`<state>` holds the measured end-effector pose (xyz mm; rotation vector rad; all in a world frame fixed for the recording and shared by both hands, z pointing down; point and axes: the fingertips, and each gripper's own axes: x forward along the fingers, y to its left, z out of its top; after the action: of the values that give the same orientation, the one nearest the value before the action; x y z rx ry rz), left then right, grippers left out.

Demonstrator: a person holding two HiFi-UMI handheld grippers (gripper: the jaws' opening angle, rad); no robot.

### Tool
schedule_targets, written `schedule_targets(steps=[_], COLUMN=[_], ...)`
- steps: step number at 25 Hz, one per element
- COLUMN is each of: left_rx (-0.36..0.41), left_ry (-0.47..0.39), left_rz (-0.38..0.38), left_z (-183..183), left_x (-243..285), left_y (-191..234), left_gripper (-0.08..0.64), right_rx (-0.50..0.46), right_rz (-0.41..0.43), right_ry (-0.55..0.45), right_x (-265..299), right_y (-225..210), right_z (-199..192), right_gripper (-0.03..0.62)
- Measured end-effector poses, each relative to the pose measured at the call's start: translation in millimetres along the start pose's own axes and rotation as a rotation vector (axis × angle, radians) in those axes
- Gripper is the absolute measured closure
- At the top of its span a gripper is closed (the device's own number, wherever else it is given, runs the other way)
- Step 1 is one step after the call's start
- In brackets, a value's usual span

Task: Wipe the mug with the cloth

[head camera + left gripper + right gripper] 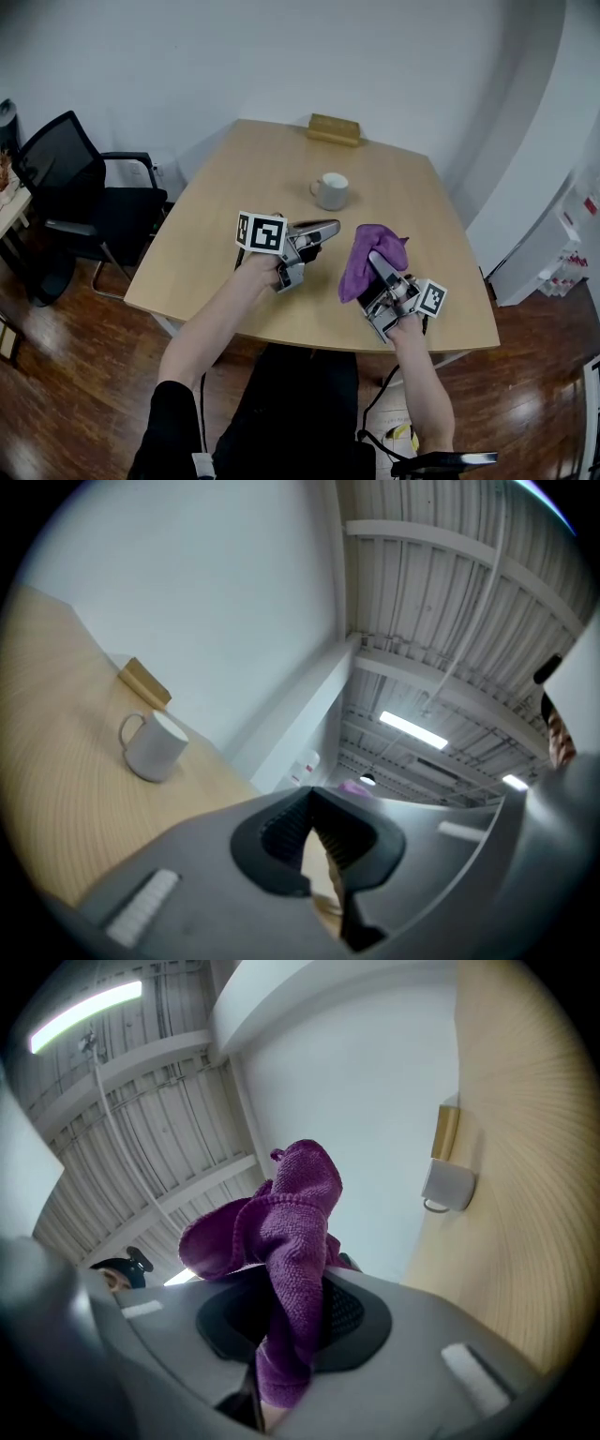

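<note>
One white mug stands upright on the table, toward its far edge, handle to the left, with nothing touching it. Closer to the near edge, the purple cloth sits bunched in the right gripper, whose jaws are clamped on it. The left gripper hovers just beside, jaws pressed together on nothing. A wooden block lies at the far edge.

One mug, one purple cloth, one wooden block, two tools
</note>
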<state>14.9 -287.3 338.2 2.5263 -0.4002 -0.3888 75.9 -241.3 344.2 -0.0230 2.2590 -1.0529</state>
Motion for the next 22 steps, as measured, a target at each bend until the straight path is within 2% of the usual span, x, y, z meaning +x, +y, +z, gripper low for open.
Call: schedule_targets(steps=[3, 6, 11, 14, 18, 20, 22], left_rx=[0.019, 0.080, 0.221, 0.343, 0.489, 0.521, 0.543], left_ry=[0.020, 0.062, 0.088, 0.143, 0.222, 0.254, 0.287], left_rz=[0.023, 0.087, 0.267, 0.390, 0.529, 0.535, 0.505], left_z=[9.1, 24.6, 48.2, 58.4, 70.4, 66.7, 60.1], left_x=[4.6, 3.1, -18.1, -21.4, -23.9, -21.9, -15.8], left_y=[15.9, 44.6, 103.8, 143.5, 195.0, 215.3, 228.3], left_gripper=[0.558, 0.558, 0.558, 0.548, 0.433, 0.365, 0.335], right_rx=[0.003, 0.001, -0.017, -0.014, -0.026, -0.015, -0.003], right_rz=[-0.038, -0.075, -0.119, -0.150, -0.178, -0.183, -0.185], right_ry=[-0.001, -0.002, 0.004, 0.008, 0.032, 0.021, 0.009], right_x=[7.5, 18.6, 27.1, 33.0, 43.0, 41.5, 37.1], right_y=[-16.7, -35.6, -58.2, -74.6, -94.6, -103.1, -108.9], right_z=[13.6, 31.1, 44.4, 53.7, 63.4, 63.2, 62.3], right_gripper=[0.515, 0.515, 0.515, 0.515, 0.515, 0.515, 0.515])
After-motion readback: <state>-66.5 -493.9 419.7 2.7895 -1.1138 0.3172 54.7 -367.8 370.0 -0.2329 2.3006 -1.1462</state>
